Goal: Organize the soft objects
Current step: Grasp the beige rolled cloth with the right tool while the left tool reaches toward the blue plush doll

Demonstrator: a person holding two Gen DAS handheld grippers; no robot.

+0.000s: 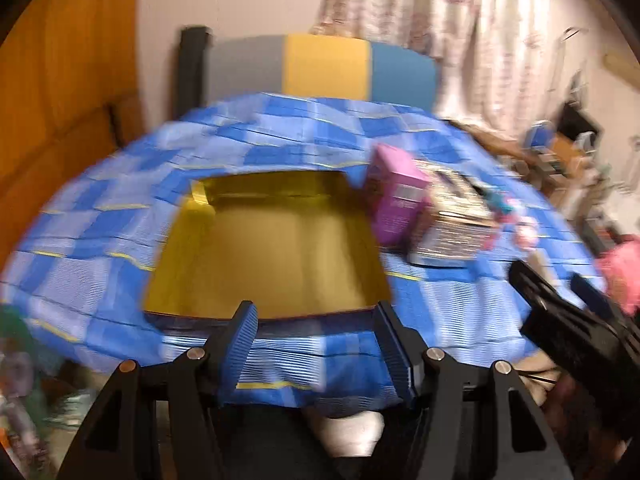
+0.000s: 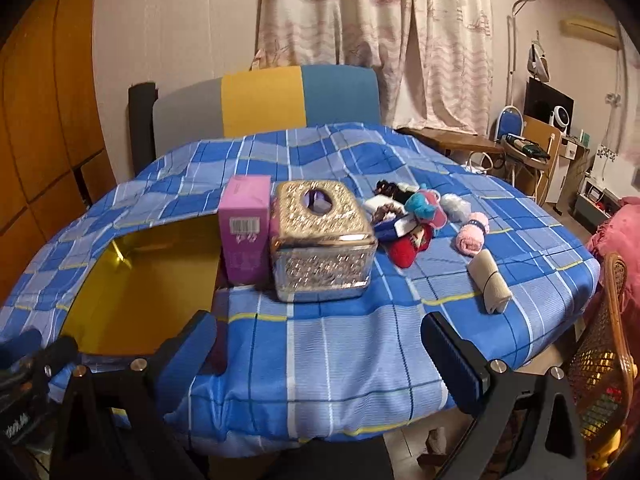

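A pile of soft things (image 2: pixel 404 216) lies on the blue checked tablecloth (image 2: pixel 344 340): red, blue and white socks, a teal and pink piece, a pink rolled sock (image 2: pixel 472 236) and a beige rolled sock (image 2: pixel 490 282). An open yellow box (image 2: pixel 148 280) sits at the left; it also shows in the blurred left wrist view (image 1: pixel 264 252). My right gripper (image 2: pixel 320 344) is open and empty over the table's near edge. My left gripper (image 1: pixel 316 320) is open and empty just before the yellow box's near rim.
A pink carton (image 2: pixel 244 228) and a silver tissue box (image 2: pixel 324 240) stand between the yellow box and the pile. A grey, yellow and blue chair back (image 2: pixel 264 100) is behind the table. A wicker chair (image 2: pixel 600 360) stands at the right.
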